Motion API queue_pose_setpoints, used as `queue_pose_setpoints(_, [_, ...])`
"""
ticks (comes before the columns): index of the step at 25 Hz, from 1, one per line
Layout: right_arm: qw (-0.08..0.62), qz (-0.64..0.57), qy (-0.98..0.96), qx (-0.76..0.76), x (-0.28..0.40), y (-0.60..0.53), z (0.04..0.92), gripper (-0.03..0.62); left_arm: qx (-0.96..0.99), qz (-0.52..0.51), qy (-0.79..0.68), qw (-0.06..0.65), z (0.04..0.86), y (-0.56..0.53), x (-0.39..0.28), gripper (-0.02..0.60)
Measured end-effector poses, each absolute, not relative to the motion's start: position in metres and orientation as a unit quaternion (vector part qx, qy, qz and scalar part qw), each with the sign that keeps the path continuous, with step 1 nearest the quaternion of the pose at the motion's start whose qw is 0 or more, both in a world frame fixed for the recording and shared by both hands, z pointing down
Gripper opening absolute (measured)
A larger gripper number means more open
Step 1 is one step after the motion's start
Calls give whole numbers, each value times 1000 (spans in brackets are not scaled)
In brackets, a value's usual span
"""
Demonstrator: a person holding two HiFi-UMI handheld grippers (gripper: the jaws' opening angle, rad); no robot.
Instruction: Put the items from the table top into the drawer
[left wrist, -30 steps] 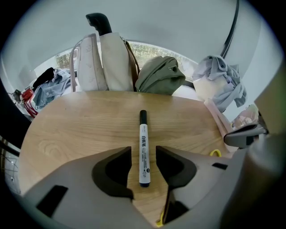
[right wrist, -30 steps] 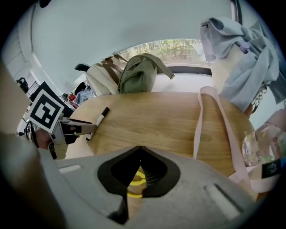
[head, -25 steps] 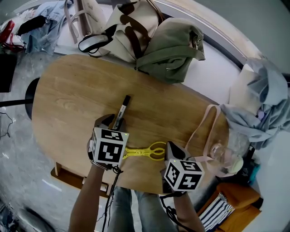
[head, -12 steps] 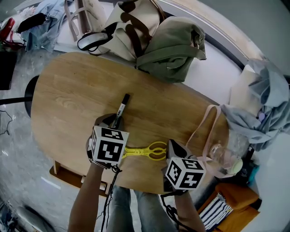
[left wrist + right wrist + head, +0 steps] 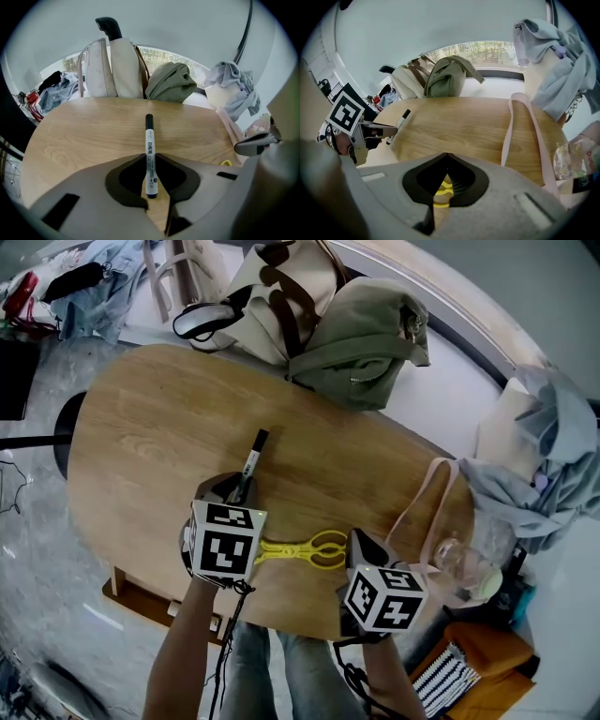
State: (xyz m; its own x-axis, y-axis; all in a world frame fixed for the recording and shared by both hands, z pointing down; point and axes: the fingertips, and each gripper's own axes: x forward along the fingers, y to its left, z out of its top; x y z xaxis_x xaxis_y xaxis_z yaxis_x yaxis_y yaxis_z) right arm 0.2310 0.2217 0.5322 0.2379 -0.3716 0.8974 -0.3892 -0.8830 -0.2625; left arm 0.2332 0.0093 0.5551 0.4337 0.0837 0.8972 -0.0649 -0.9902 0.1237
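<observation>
A black-capped white marker (image 5: 251, 463) lies on the oval wooden table (image 5: 141, 437). My left gripper (image 5: 239, 489) stands over its near end. In the left gripper view the marker (image 5: 149, 150) runs between the jaws. The left gripper (image 5: 149, 160) has just been closing and now pinches the marker's barrel. Yellow plastic scissors (image 5: 295, 552) lie by the near edge. My right gripper (image 5: 359, 542) sits at their loop end. In the right gripper view its jaws (image 5: 446, 157) are closed, with yellow plastic (image 5: 442, 190) between the pads.
A green bag (image 5: 361, 334) and a cream bag (image 5: 272, 296) crowd the far edge. A pink strap (image 5: 422, 512) crosses the right end towards a clear pouch (image 5: 464, 563). Grey clothing (image 5: 544, 474) hangs at the right. A wooden ledge (image 5: 136, 601) juts out below the near edge.
</observation>
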Motion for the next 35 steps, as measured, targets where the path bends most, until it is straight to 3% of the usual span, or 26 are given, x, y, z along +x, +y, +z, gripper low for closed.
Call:
queue_pose_setpoints(15, [33, 551, -280, 785, 214, 193, 522, 5, 858, 500, -54, 105, 525, -18, 185, 61])
queue_pose_setpoints(35, [82, 509, -343, 785, 161, 131, 496, 5, 850, 473, -156, 171, 495, -68, 29, 61])
